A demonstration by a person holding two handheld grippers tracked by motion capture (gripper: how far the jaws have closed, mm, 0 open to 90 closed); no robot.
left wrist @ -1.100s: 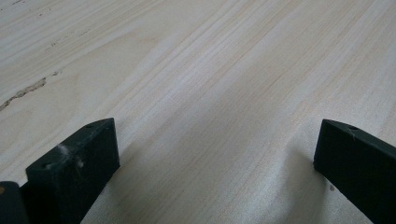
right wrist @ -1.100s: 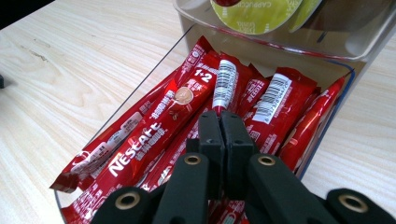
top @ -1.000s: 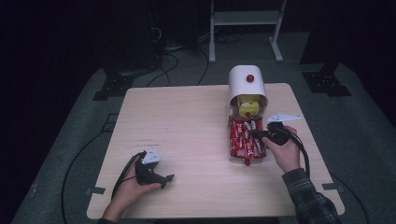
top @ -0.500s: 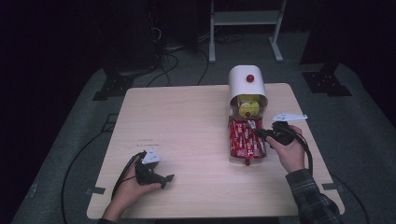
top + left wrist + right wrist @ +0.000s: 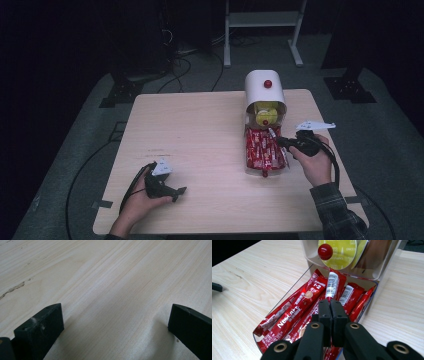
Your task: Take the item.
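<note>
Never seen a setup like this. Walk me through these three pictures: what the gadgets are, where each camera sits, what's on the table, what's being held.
A person sits at a wooden table with a hand-held gripper in each hand. The high view looks down from above. The other two come from cameras riding on the grippers, looking along their black fingers.

The left gripper rests on bare wood, its fingers wide apart and holding nothing.

On the table stands a white dispenser with a red knob and yellow capsules inside. In front of it is a clear tray of red coffee sticks. The right gripper has pinched one upright stick at its lower end.
</note>
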